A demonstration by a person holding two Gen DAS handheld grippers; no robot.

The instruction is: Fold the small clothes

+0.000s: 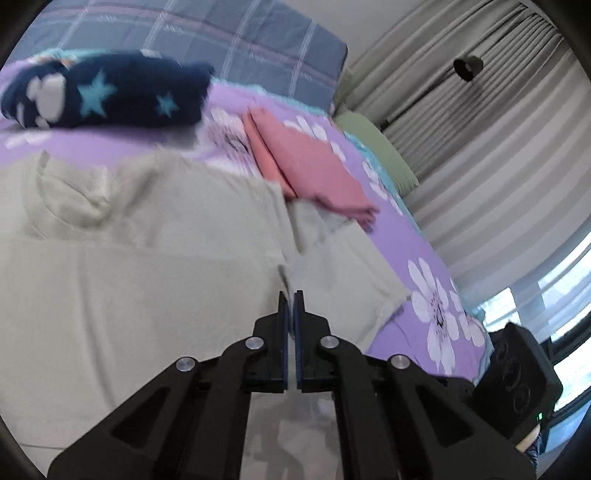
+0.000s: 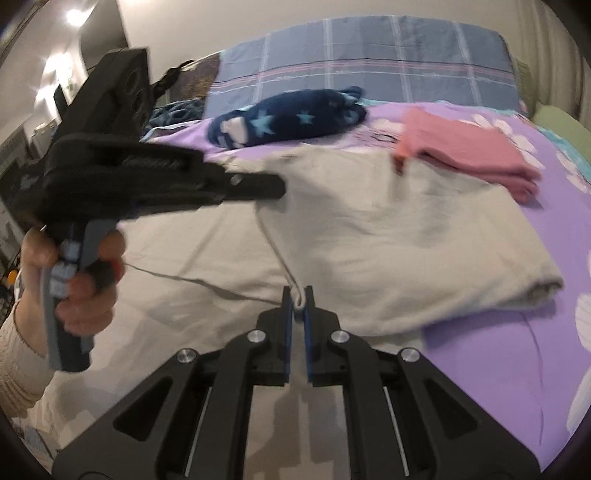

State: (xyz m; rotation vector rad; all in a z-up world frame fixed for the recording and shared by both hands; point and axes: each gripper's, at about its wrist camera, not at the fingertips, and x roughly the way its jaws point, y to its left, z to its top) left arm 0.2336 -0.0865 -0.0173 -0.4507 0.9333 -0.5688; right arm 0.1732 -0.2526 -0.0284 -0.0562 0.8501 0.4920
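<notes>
A cream top (image 1: 147, 258) (image 2: 369, 229) lies spread on the purple flowered bedsheet (image 1: 413, 236) (image 2: 554, 221), its neckline (image 1: 74, 199) towards the far end. My left gripper (image 1: 291, 295) is shut, and a fold edge of the cream cloth runs up into its tips. Seen from the right wrist, the left gripper (image 2: 279, 190) hovers side-on over the top, held by a hand (image 2: 88, 280). My right gripper (image 2: 297, 295) is shut on a pale edge of the same top, which rises in a ridge towards the left gripper.
A folded pink garment (image 1: 314, 166) (image 2: 469, 158) lies beside the top. A navy garment with stars (image 1: 107, 92) (image 2: 288, 118) sits beyond it, before a blue plaid pillow (image 1: 221, 33) (image 2: 369, 55). Curtains (image 1: 480, 129) and a green cushion (image 1: 376, 147) border the bed.
</notes>
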